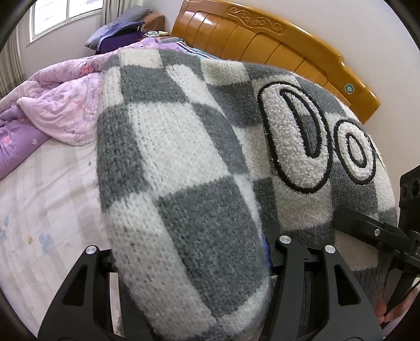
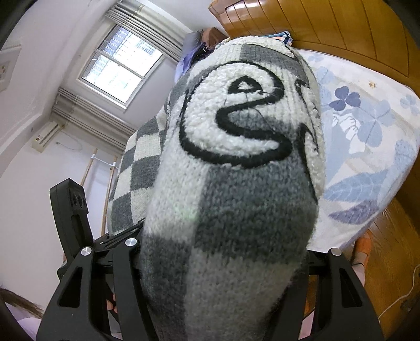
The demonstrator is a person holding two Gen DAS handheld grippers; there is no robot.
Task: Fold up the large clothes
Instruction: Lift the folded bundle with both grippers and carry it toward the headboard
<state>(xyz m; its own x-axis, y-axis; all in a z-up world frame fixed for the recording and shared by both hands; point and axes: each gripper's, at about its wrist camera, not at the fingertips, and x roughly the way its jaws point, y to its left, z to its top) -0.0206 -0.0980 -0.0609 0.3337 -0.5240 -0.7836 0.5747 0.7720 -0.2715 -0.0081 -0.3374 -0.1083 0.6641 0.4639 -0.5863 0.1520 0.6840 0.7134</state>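
Bunched between the fingers of the left gripper (image 1: 189,283) is a thick fold of the grey-and-white checked sweater (image 1: 183,162), clamped and held above the bed (image 1: 47,199). Across from it the right gripper (image 2: 223,288) clasps another fold of the same sweater, whose fuzzy black-outlined letters fill most of both views and hide much of the bed. Behind the sweater stands the orange wooden headboard (image 1: 275,44). Left of the sweater in the left wrist view lies a rumpled pink and purple quilt (image 1: 52,105), and beyond it dark pillows (image 1: 118,28) under a window (image 1: 60,15). Right of the sweater in the right wrist view lies a blue-flowered sheet (image 2: 367,118).
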